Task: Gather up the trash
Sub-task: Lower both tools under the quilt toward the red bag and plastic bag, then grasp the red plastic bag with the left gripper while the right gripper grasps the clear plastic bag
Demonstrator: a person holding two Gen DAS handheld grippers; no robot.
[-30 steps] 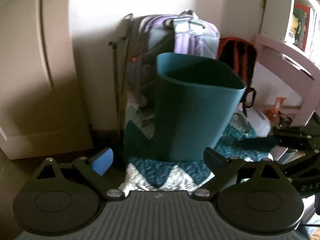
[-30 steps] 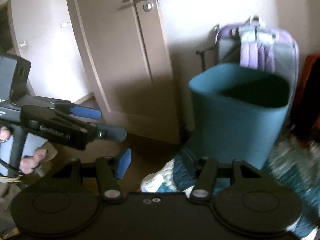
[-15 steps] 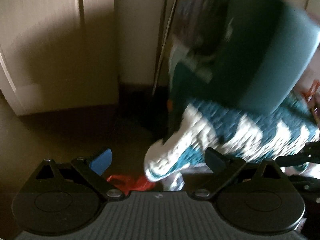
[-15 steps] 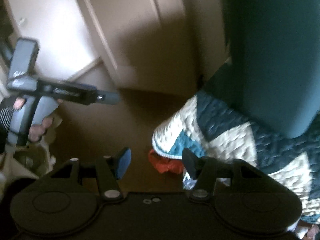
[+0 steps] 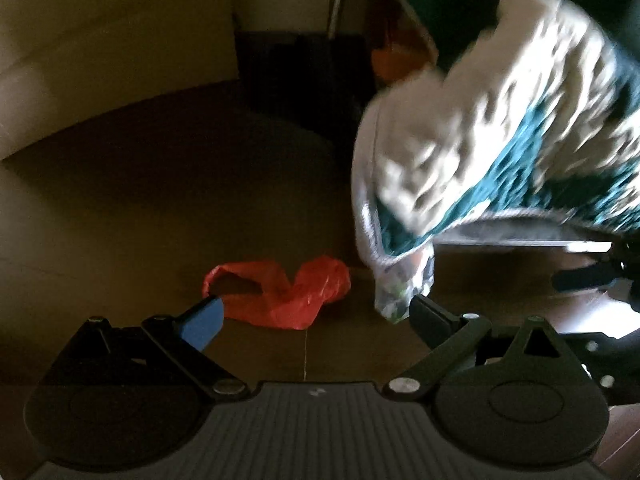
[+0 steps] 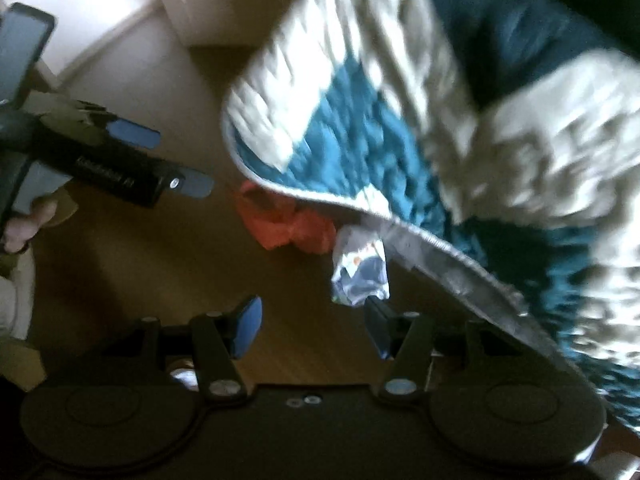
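Note:
A crumpled red plastic bag [image 5: 288, 296] lies on the brown floor, just beyond my left gripper [image 5: 316, 316], whose jaws stand open and empty above it. Beside the bag, under the quilt's hanging corner, sits a crumpled clear printed wrapper [image 5: 404, 284]. From the right wrist, the red bag [image 6: 284, 224] and the wrapper [image 6: 360, 272] lie ahead of my right gripper [image 6: 312, 322], which is open with nothing between its fingers. The left gripper [image 6: 168, 160] shows at the left there, held by a hand [image 6: 24, 228].
A teal and white quilt [image 5: 500, 132] hangs over the edge at the right, partly covering the trash. A pale door [image 5: 100, 40] and a dark corner [image 5: 300, 64] stand behind. Something orange [image 5: 392, 60] sits by the wall.
Both grippers have dropped and tilted downward. The teal bin and backpacks have left the views; the floor with the red bag and wrapper now fills them.

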